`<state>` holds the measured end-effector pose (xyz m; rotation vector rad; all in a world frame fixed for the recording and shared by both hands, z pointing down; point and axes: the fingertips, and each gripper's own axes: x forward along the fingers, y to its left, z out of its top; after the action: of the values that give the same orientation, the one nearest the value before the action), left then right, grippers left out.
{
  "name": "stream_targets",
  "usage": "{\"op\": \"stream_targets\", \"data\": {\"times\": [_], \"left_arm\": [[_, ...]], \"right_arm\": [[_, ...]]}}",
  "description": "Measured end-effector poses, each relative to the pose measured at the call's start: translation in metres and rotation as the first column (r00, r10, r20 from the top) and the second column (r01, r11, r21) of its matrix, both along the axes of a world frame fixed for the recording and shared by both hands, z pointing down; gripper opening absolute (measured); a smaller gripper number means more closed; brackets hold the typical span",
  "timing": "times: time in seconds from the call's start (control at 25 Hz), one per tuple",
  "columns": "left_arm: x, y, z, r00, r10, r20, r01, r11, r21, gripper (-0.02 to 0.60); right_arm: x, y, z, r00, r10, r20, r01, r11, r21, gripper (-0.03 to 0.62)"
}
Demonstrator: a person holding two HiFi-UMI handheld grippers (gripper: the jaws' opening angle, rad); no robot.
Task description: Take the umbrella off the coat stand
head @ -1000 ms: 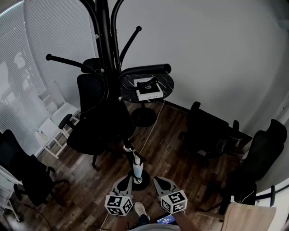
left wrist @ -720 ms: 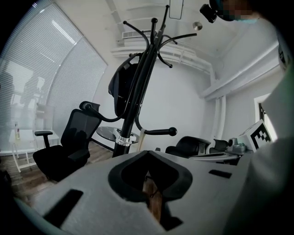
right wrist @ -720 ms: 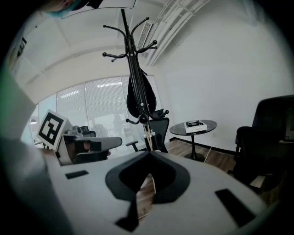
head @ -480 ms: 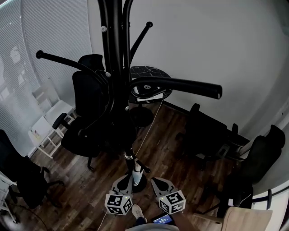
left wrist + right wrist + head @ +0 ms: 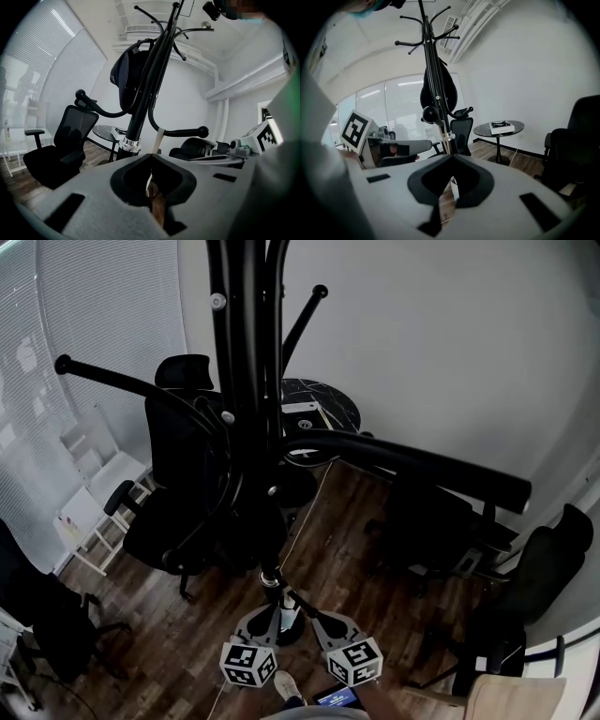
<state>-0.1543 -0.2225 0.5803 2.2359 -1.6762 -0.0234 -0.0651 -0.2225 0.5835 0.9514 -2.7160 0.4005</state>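
Black loosely furled umbrella (image 5: 130, 75) hangs high on the tall black metal coat stand (image 5: 242, 381), close against the pole. Its long axis runs roughly along the pole, narrow end up and bulk below. A black mesh office chair (image 5: 61, 150) stands beyond the stand, near a round dark side table (image 5: 498, 127). Low by the stand's base, the left gripper (image 5: 150, 157) and right gripper (image 5: 451, 157) each have jaw tips pressed together, holding nothing.

Dark wood floor (image 5: 347, 549) carries the coat stand (image 5: 246, 381), with black office chairs (image 5: 173, 484) around it. Small round table (image 5: 337, 407) stands at the wall edge. One flat box (image 5: 502, 125) lies on the table top.
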Motion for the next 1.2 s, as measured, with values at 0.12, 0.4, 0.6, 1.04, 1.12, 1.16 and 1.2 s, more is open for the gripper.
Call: {"op": "stream_targets", "data": {"times": [0.12,0.4,0.6,1.04,1.12,1.16,1.2], "left_arm": [[0.003,-0.008,0.005,0.999,0.034,-0.007,-0.035,0.999,-0.016,0.021],[0.011,-0.021,0.01,0.993,0.115,-0.02,-0.115,0.993,-0.031,0.021],[0.013,-0.028,0.01,0.989,0.149,-0.013,-0.149,0.989,-0.024,0.023],[0.017,-0.026,0.011,0.971,0.238,-0.008,-0.238,0.971,-0.015,0.078],[0.019,-0.026,0.01,0.969,0.246,-0.01,-0.246,0.969,-0.011,0.078],[0.02,-0.026,0.008,0.969,0.247,-0.005,-0.247,0.969,-0.006,0.078],[0.021,-0.027,0.007,0.969,0.247,0.001,-0.247,0.969,-0.001,0.078]], "right_arm": [[-0.006,-0.005,0.003,1.0,-0.001,-0.001,0.001,1.0,-0.003,0.012],[-0.019,-0.015,0.003,1.0,0.002,0.018,-0.002,1.0,-0.017,0.012],[-0.021,-0.019,0.006,1.0,0.017,0.013,-0.017,1.0,-0.023,0.012],[-0.026,-0.022,0.016,1.0,0.028,0.004,-0.028,0.999,-0.039,0.012],[-0.027,-0.022,0.016,1.0,0.025,0.001,-0.025,0.999,-0.042,0.012],[-0.028,-0.021,0.016,1.0,0.023,0.0,-0.023,0.999,-0.042,0.012],[-0.029,-0.021,0.016,1.0,0.022,-0.001,-0.022,0.999,-0.042,0.012]]}}
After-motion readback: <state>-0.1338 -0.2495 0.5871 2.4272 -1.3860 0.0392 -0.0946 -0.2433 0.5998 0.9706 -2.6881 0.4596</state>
